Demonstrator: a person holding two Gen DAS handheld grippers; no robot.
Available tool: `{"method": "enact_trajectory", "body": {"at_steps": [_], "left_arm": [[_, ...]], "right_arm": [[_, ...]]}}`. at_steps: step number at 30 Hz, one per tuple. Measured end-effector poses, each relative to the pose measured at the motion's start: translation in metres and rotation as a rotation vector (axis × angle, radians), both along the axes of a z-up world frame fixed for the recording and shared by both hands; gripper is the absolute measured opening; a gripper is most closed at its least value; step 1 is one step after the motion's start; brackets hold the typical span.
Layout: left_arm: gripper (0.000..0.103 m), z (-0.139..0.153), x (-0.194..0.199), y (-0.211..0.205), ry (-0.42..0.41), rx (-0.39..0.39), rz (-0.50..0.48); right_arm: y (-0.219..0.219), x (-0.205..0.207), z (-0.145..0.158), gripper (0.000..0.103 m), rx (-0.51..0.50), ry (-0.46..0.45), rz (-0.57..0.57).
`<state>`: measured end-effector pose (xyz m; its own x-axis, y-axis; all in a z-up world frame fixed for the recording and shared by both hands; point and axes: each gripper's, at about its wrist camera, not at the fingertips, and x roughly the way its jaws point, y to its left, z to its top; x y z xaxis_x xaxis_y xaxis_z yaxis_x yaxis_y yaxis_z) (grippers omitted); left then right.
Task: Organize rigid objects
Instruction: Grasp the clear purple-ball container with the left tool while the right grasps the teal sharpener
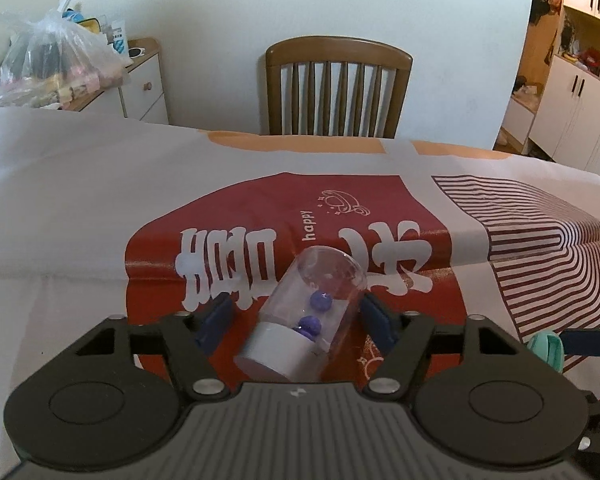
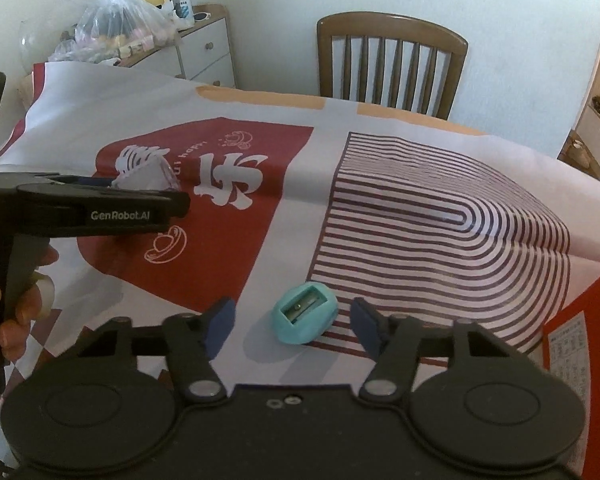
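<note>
A clear plastic tube (image 1: 308, 312) with a white cap and purple bits inside lies tilted on the red print of the tablecloth. My left gripper (image 1: 295, 303) is open around it. The right pad sits close to the tube's wall and the left pad stands off with a gap. A teal pencil sharpener (image 2: 305, 314) rests on the cloth at the edge of the striped print. My right gripper (image 2: 292, 305) is open astride it, with a gap on each side. The left gripper (image 2: 100, 208) and the tube (image 2: 148, 178) also show at the left of the right wrist view.
The printed tablecloth (image 1: 80, 200) covers the whole table. A wooden chair (image 1: 338, 88) stands at the far side. A dresser with a full plastic bag (image 1: 56, 60) is at the back left. A red box (image 2: 580, 340) sits at the near right. A person's hand (image 2: 16, 300) holds the left gripper's handle.
</note>
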<state>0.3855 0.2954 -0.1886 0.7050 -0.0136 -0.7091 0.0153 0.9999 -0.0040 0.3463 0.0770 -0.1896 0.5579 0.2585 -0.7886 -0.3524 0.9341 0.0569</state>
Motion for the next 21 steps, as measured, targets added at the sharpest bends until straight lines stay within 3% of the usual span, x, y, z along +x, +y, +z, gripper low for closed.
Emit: {"method": "enact_trajectory", "body": {"at_steps": [6, 9, 11, 15, 21], "left_arm": [[0.055, 0.001, 0.0, -0.004, -0.012, 0.008, -0.023], [0.048, 0.003, 0.0, -0.006, -0.012, 0.015, -0.025], [0.047, 0.004, -0.002, -0.008, -0.008, 0.027, -0.02], [0.047, 0.009, -0.008, -0.015, -0.003, 0.048, -0.029], [0.045, 0.023, -0.028, -0.023, 0.019, 0.008, -0.058]], "right_arm": [[0.005, 0.001, -0.002, 0.052, -0.019, -0.006, 0.008], [0.005, 0.001, -0.002, 0.042, -0.031, -0.011, 0.006], [0.001, 0.0, -0.001, 0.036, -0.025, -0.007, -0.003], [-0.004, -0.004, 0.001, 0.036, -0.016, -0.005, -0.008], [-0.011, -0.019, 0.015, 0.036, 0.01, -0.012, -0.007]]}}
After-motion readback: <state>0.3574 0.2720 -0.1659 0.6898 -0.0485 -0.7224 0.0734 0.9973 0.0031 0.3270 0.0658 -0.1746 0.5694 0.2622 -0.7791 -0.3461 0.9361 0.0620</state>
